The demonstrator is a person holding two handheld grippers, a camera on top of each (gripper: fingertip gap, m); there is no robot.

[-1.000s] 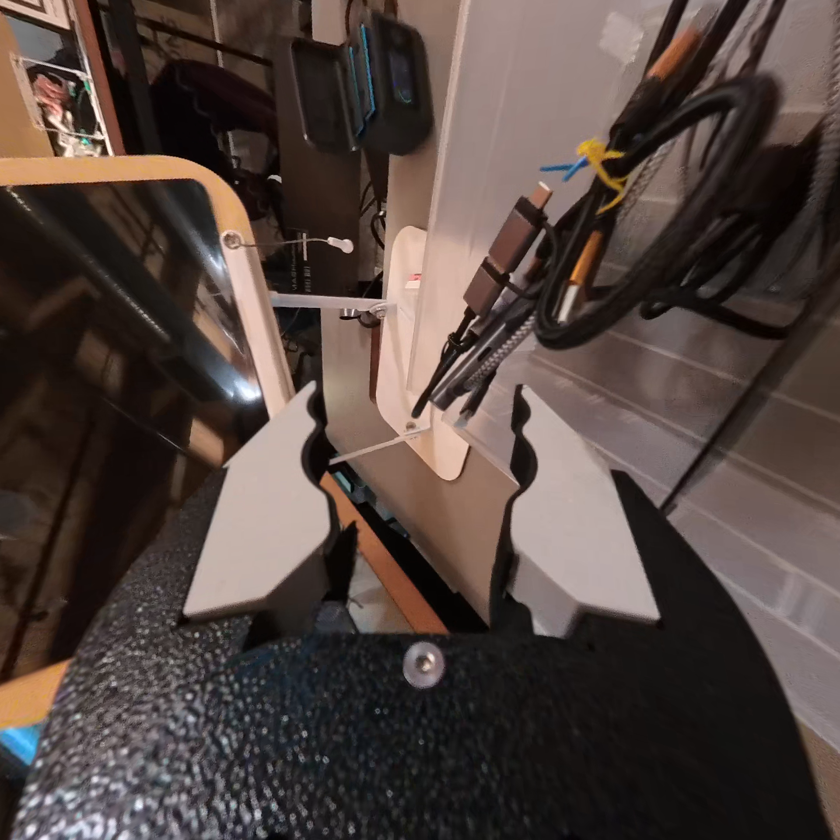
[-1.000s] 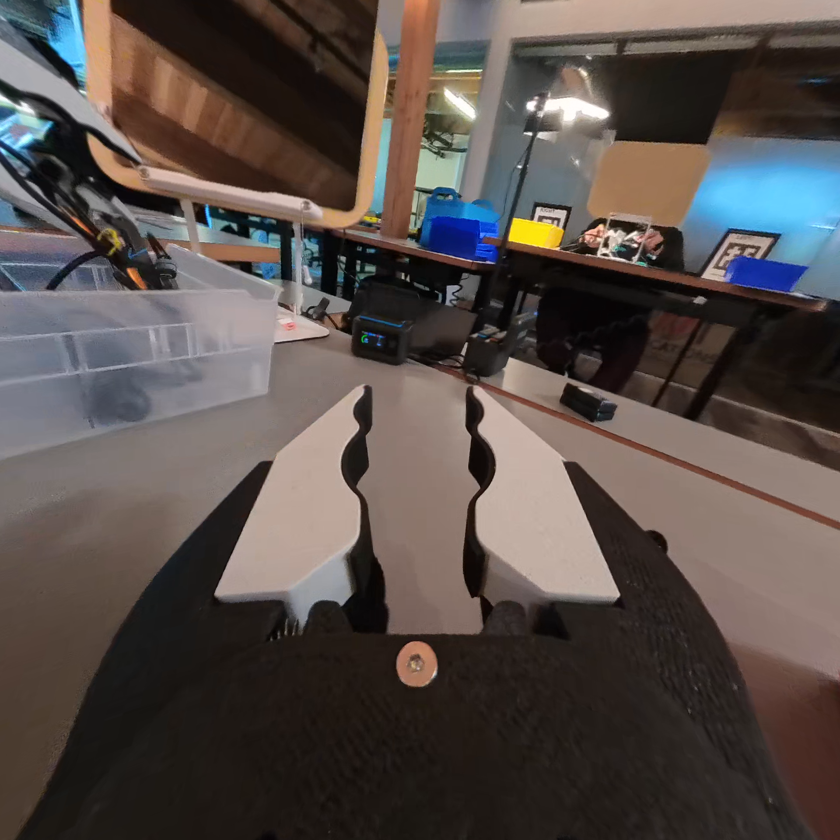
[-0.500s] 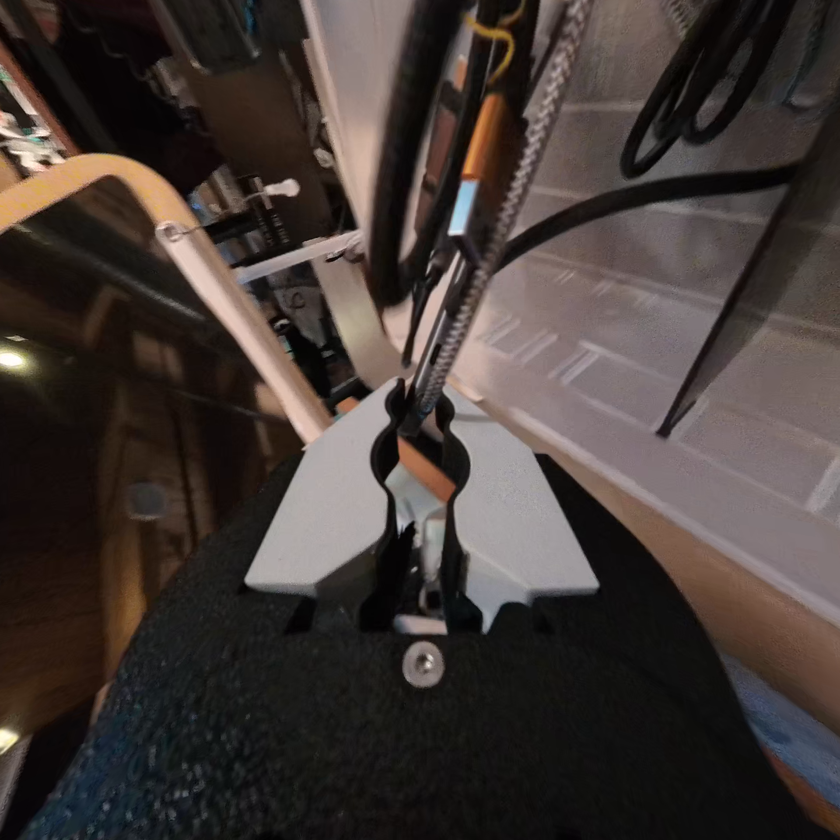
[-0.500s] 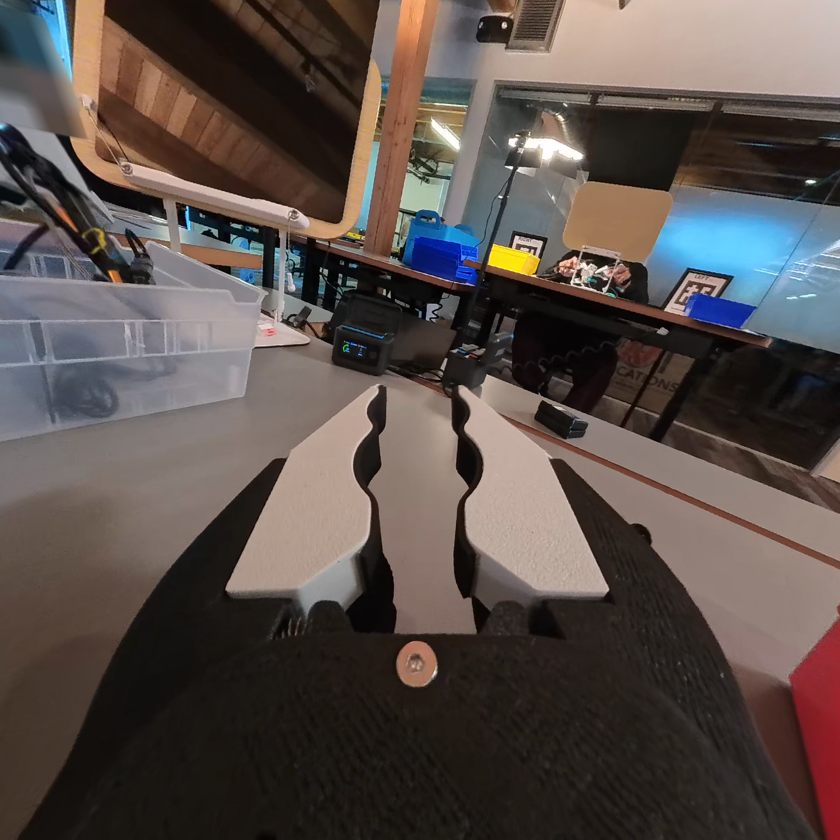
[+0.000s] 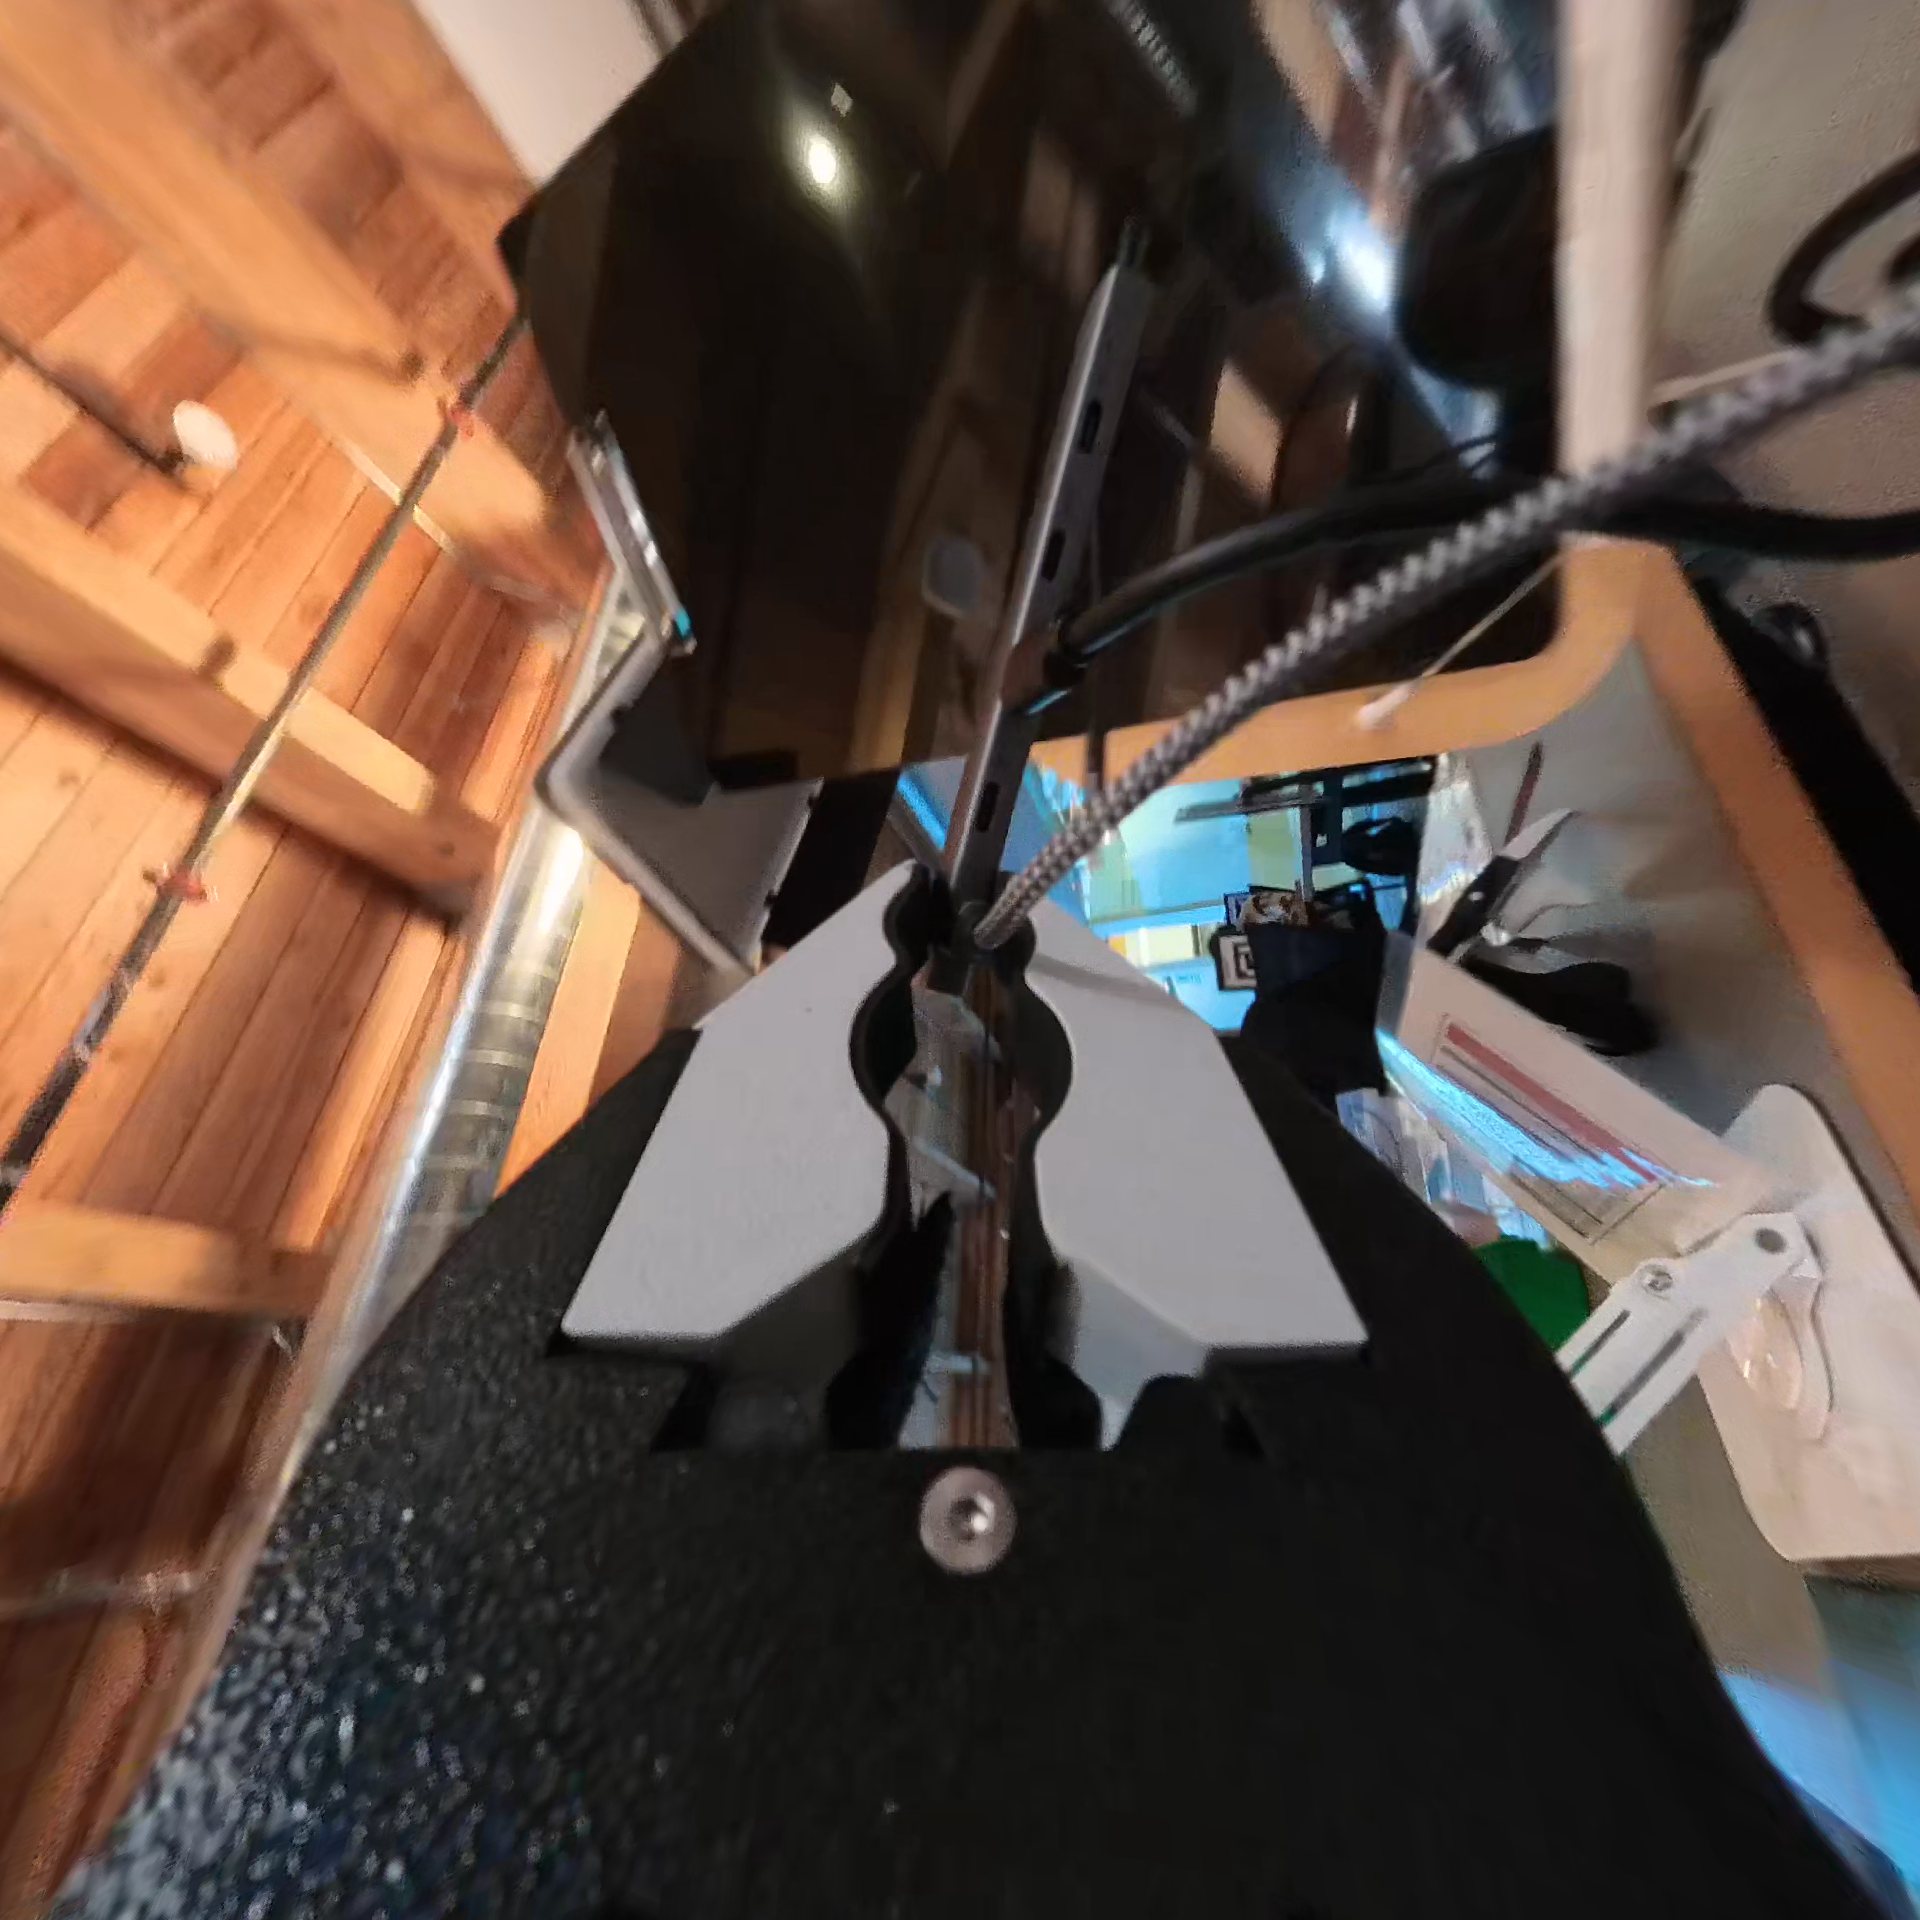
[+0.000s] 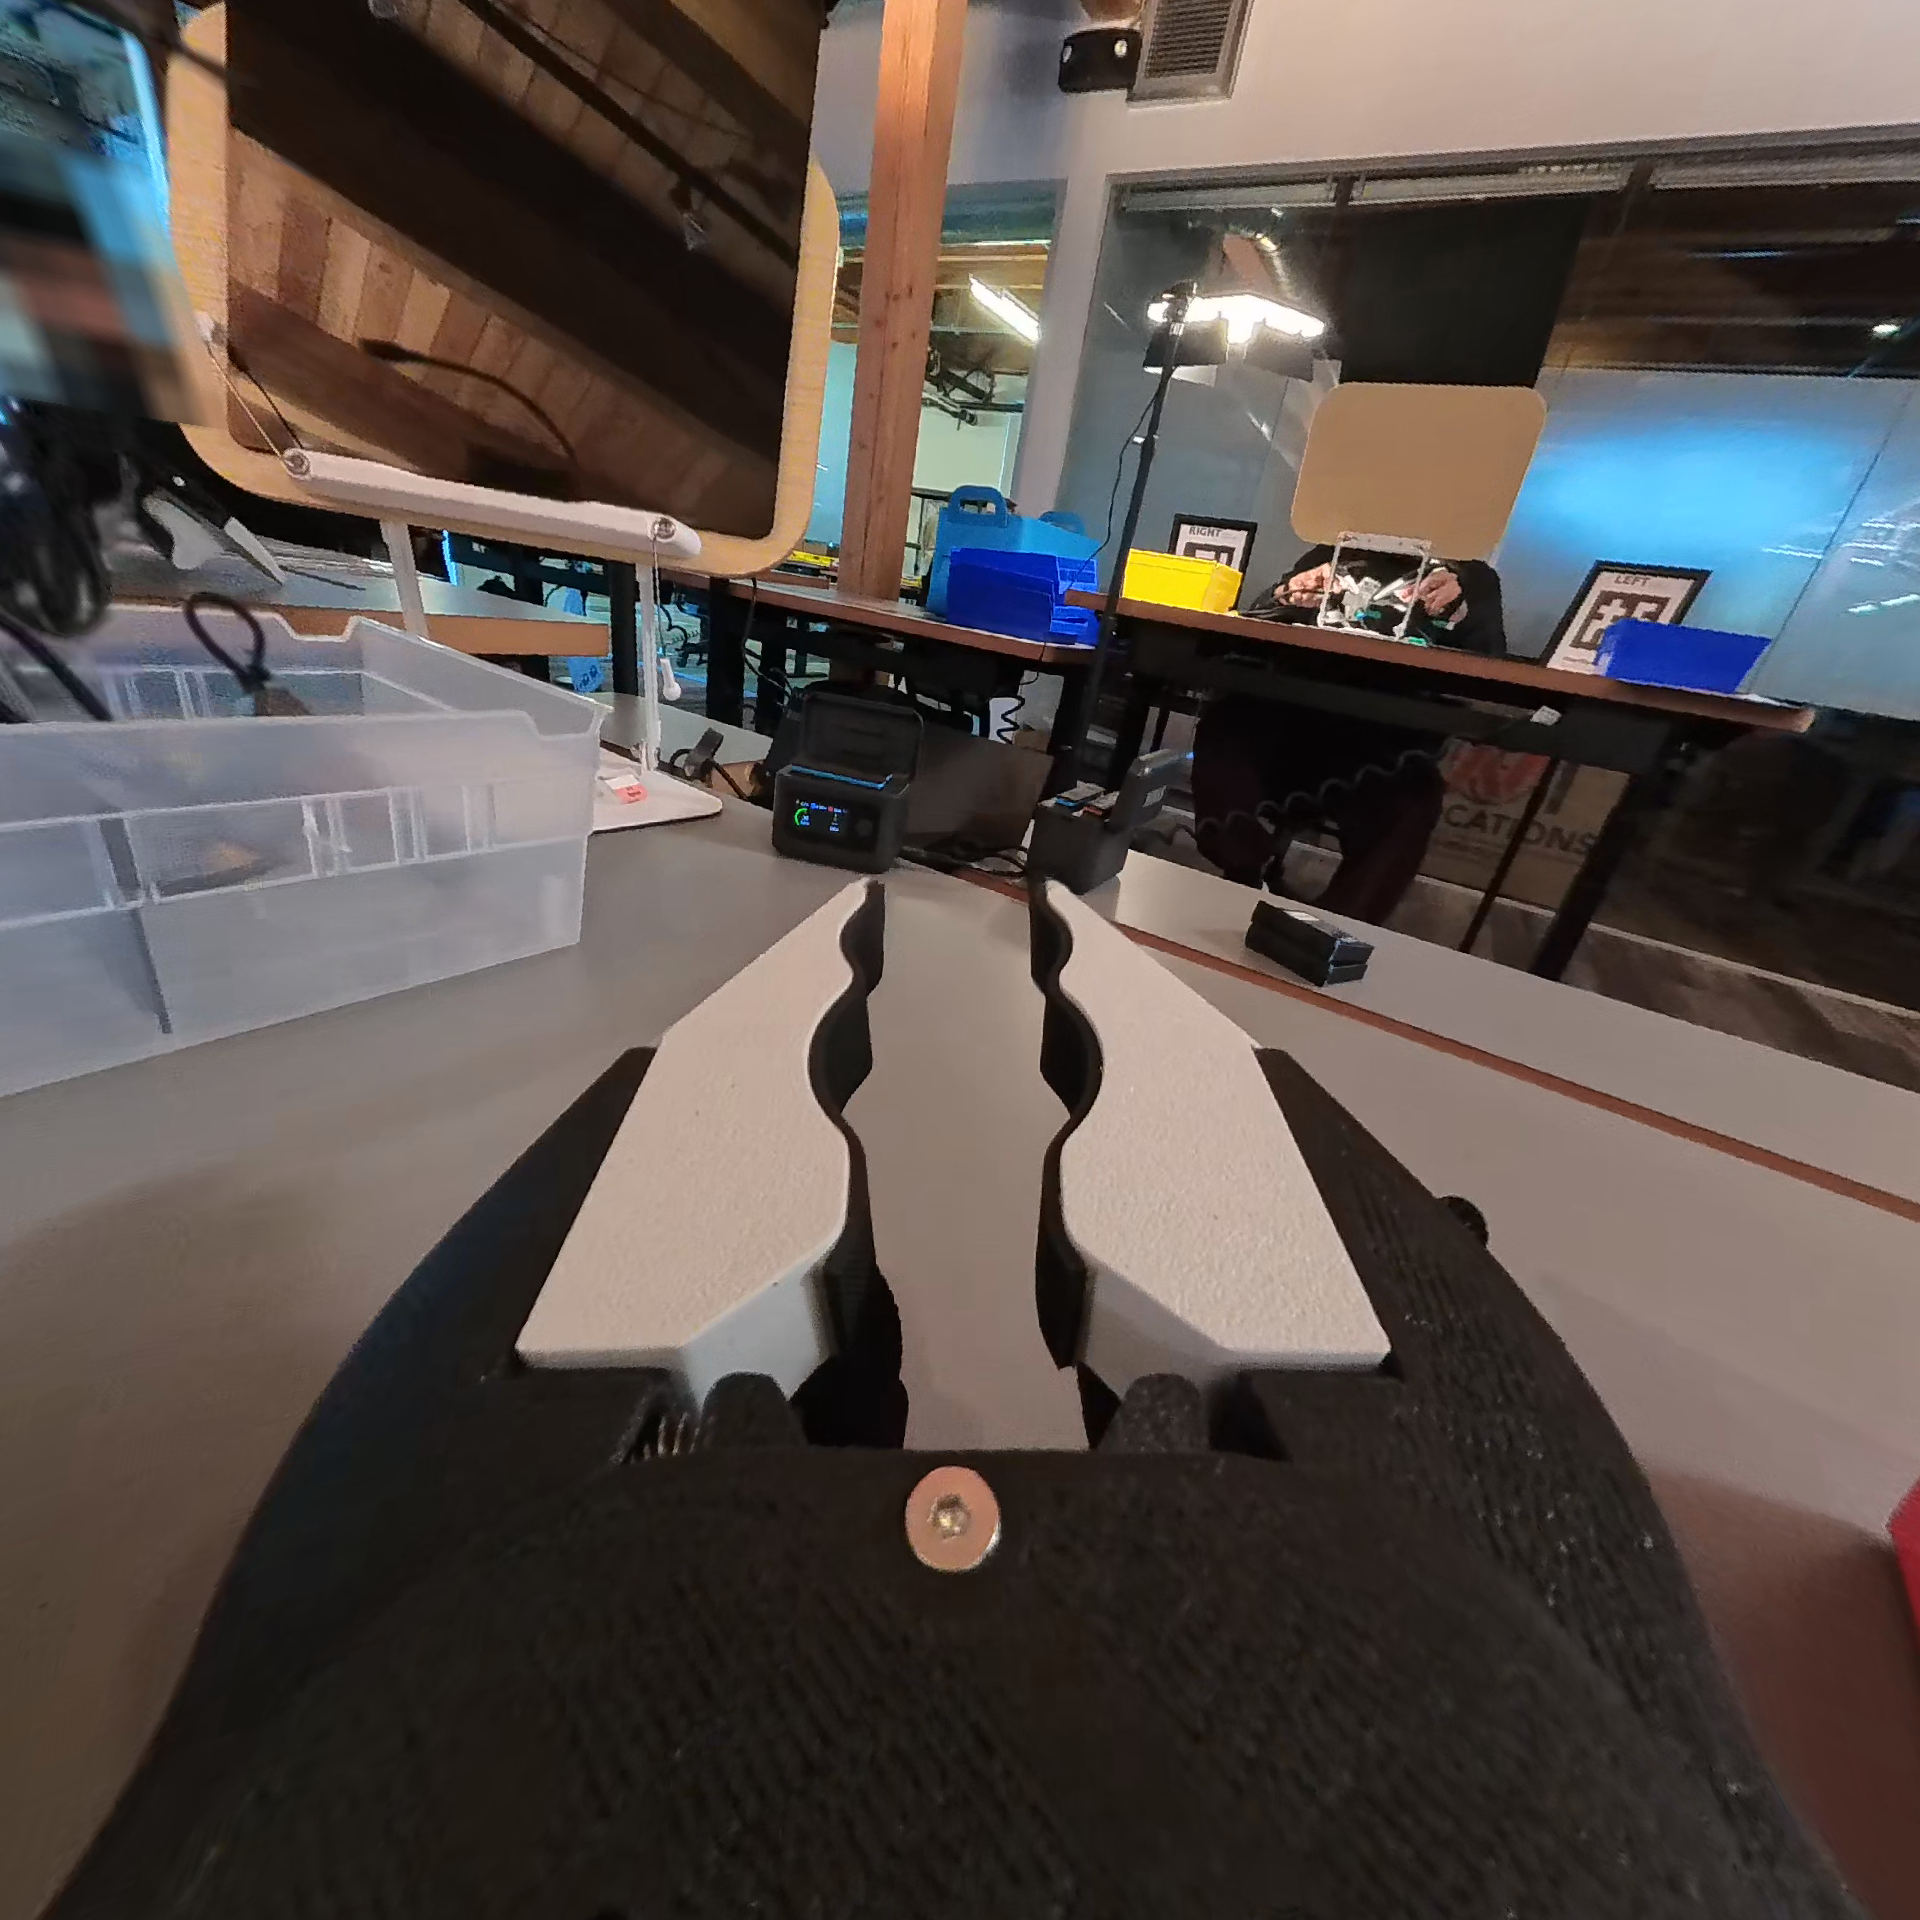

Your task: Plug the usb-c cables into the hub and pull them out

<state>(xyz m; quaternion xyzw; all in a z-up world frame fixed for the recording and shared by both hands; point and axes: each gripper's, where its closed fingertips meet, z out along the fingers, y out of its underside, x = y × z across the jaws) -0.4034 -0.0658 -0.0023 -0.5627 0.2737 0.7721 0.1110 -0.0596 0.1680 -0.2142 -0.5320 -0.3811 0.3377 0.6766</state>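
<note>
Under wooden ceiling planks [image 5: 208, 727], the left gripper [image 5: 961, 925] is clenched on a braided cable [image 5: 1351, 603], with the slim grey hub [image 5: 1049, 540] rising just beyond its tips. Over the grey table [image 6: 312, 1195], the right gripper [image 6: 956, 904] hangs released and bare, right of the clear bin [image 6: 291, 831].

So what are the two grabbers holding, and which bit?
The left gripper pinches the braided cable at its plug end, right at the fingertips. The right gripper is open, holding nothing.

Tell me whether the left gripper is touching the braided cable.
Touching. In the left wrist view the left gripper is closed at its tips on the braided cable, which runs out from between the fingers with no gap showing.
</note>
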